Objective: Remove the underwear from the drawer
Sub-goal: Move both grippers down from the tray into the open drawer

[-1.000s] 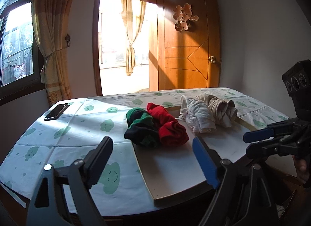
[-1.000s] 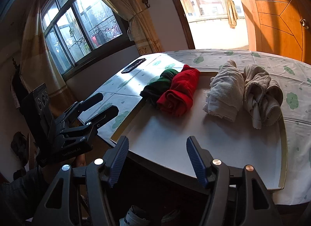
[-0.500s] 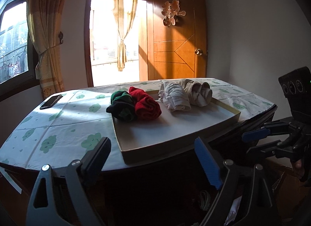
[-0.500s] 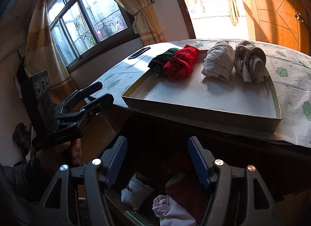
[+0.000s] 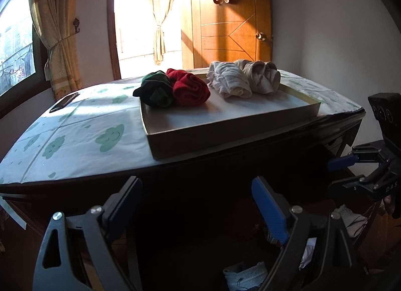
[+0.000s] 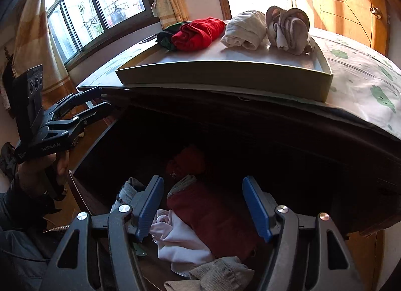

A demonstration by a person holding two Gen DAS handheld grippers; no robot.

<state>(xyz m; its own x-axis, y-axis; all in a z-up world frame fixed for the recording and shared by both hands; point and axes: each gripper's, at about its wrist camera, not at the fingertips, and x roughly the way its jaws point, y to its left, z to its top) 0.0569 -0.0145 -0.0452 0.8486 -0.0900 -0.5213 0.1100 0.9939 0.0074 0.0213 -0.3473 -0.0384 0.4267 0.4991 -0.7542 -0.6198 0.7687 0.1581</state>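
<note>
The open drawer (image 6: 85,190) below the table edge holds a dark red garment (image 6: 213,218), a pale pink one (image 6: 178,238), a beige one (image 6: 220,273) and a grey roll (image 6: 125,190). My right gripper (image 6: 201,205) is open and empty, just above the dark red garment. My left gripper (image 5: 195,205) is open and empty, in front of the dark table side; it also shows in the right wrist view (image 6: 96,99). On the table a shallow tray (image 5: 225,128) holds green (image 5: 155,92), red (image 5: 190,89), white (image 5: 229,83) and beige (image 5: 260,77) rolled underwear.
The table wears a white cloth with green clouds (image 5: 75,135). A phone (image 5: 64,102) lies at its far left. A wooden door (image 5: 230,23) and curtained windows (image 6: 100,3) stand behind. The right gripper shows at the right of the left wrist view (image 5: 351,170).
Both grippers have dropped from table-top height to below the table edge. The drawer's inside has come into the right wrist view. Both stay open.
</note>
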